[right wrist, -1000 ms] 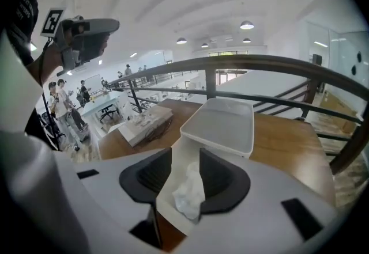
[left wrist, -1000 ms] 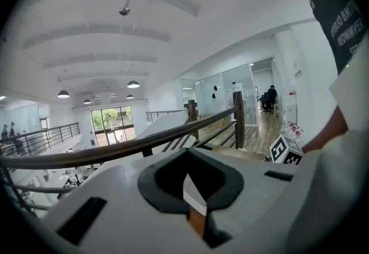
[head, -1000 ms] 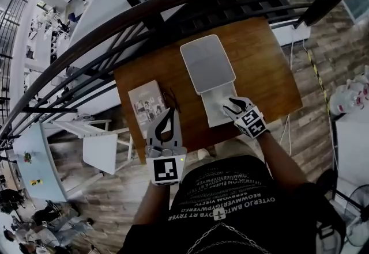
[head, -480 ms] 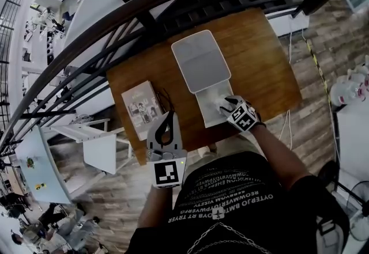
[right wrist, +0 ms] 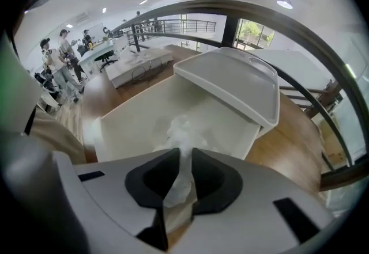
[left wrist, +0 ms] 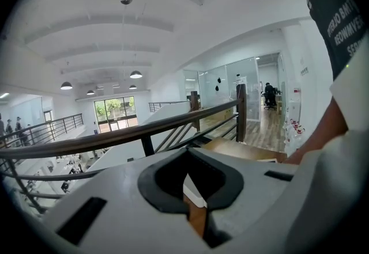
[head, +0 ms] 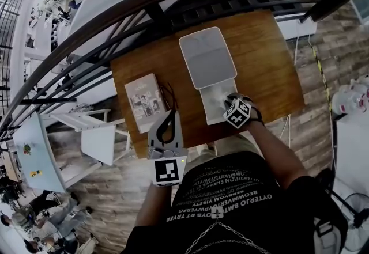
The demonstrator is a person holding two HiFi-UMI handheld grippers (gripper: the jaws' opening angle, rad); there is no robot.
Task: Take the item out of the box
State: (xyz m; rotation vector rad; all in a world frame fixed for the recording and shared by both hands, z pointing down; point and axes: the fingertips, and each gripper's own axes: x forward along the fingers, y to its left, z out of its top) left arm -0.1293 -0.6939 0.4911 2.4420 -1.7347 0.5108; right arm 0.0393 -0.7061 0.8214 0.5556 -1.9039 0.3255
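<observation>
Right tool point(right wrist: 184, 154), just closing, pinches crinkly translucent bag point(right wrist: 182, 129).

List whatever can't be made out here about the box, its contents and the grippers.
Head view: the right gripper hides the crumpled pale item; its fingers have just been closing with the item between them.
Right gripper view: blur leaves the item's identity unclear; the gripper's body covers the near floor of the box.
Head view: print on the booklet is too small.
Left gripper view: the left gripper blocks most of the table.
</observation>
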